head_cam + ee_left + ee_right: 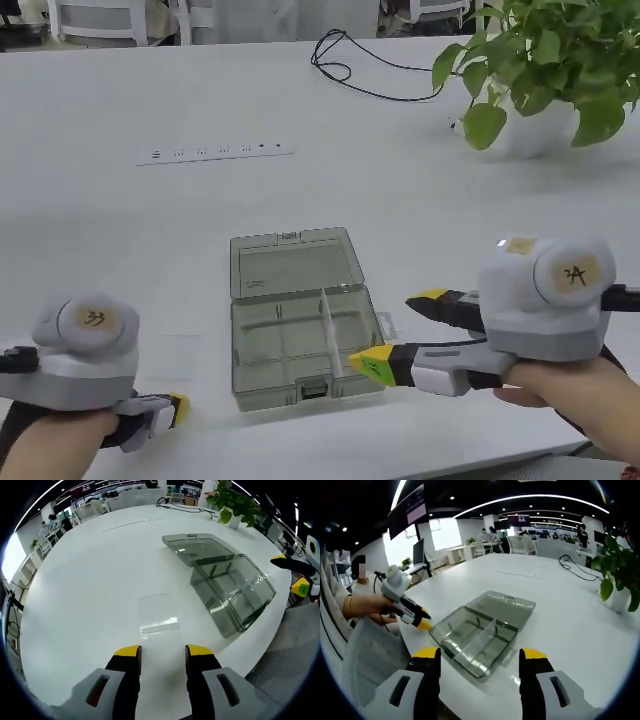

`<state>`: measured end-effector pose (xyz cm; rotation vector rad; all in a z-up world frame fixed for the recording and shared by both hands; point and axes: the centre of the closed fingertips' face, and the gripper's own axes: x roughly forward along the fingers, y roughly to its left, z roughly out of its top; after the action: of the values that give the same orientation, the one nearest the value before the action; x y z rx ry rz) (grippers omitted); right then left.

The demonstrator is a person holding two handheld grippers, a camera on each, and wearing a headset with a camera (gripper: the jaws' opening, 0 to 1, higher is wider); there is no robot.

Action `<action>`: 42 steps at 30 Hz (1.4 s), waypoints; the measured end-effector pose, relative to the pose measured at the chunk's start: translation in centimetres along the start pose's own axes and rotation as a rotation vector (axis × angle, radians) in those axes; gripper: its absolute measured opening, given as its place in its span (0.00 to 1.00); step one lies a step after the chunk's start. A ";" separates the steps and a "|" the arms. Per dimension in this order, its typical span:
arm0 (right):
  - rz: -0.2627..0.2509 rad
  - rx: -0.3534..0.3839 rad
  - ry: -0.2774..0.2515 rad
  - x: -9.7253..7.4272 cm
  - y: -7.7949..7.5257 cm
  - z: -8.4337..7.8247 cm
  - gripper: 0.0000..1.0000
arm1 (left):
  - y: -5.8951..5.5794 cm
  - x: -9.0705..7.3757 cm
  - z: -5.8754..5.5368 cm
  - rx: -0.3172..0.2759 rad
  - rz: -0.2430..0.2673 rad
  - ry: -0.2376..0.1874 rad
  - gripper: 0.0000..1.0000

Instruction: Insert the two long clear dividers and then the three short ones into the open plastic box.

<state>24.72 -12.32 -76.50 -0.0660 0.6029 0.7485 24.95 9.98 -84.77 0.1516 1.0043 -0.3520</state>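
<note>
Left gripper (162, 652): low at the near left of the table (120, 240), jaws moderately apart, nothing between them. Hand wrapped around its body.

Right gripper (480, 655): jaws wide apart, empty. In the head view it sits at near right, yellow tips pointing left at the box's right side. The lower tip is just beside the front right corner; contact cannot be told.

Loose dividers (157, 614): clear pieces lying flat on the table just ahead of the left jaws, left of the box. Not touched. Count unclear, too transparent.

Box (262, 345): centre of the table, between the two grippers. It's open, with the lid (295, 262) folded flat back on the far side and the latch on the near edge.

Divider in box (479, 635): one clear strip upright in the base, running from hinge side to latch side and splitting the base into left and right parts.

Farther back: power strip (215, 152) far left of centre, black cable (350, 65) looped behind it, potted plant (545, 60) at far right.
</note>
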 end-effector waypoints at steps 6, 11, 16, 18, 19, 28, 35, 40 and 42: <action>-0.005 0.003 0.011 0.0 -0.1 -0.3 0.64 | 0.3 0.1 0.1 -0.003 0.018 0.021 0.32; -0.002 0.005 0.018 0.0 0.1 -0.4 0.64 | 0.3 0.0 0.0 0.009 0.018 0.048 0.32; -0.005 -0.003 0.020 0.1 0.1 -0.4 0.63 | 0.5 0.0 0.1 -0.026 0.002 0.045 0.31; -0.007 -0.001 0.020 0.1 0.1 -0.3 0.63 | 0.3 -0.1 0.0 -0.025 0.002 0.043 0.31; -0.007 0.000 0.018 0.2 0.1 -0.3 0.63 | 0.3 -0.2 0.0 -0.023 0.001 0.042 0.31; 0.006 0.001 0.008 0.5 0.8 0.3 0.62 | -0.2 -0.5 0.2 -0.091 -0.031 0.003 0.30; 0.036 0.056 -0.023 1.3 2.1 1.7 0.59 | -0.4 -1.7 1.3 -0.123 -0.034 -0.073 0.30; 0.058 0.115 -0.065 2.1 3.2 3.2 0.55 | -0.5 -2.7 2.6 -0.150 -0.040 -0.155 0.30; 0.072 0.140 -0.081 2.5 3.7 3.9 0.53 | -0.6 -3.1 3.3 -0.153 -0.047 -0.202 0.30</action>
<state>25.63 -6.98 -74.08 0.1154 0.5816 0.7734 25.86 9.13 -80.31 -0.0460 0.8324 -0.3250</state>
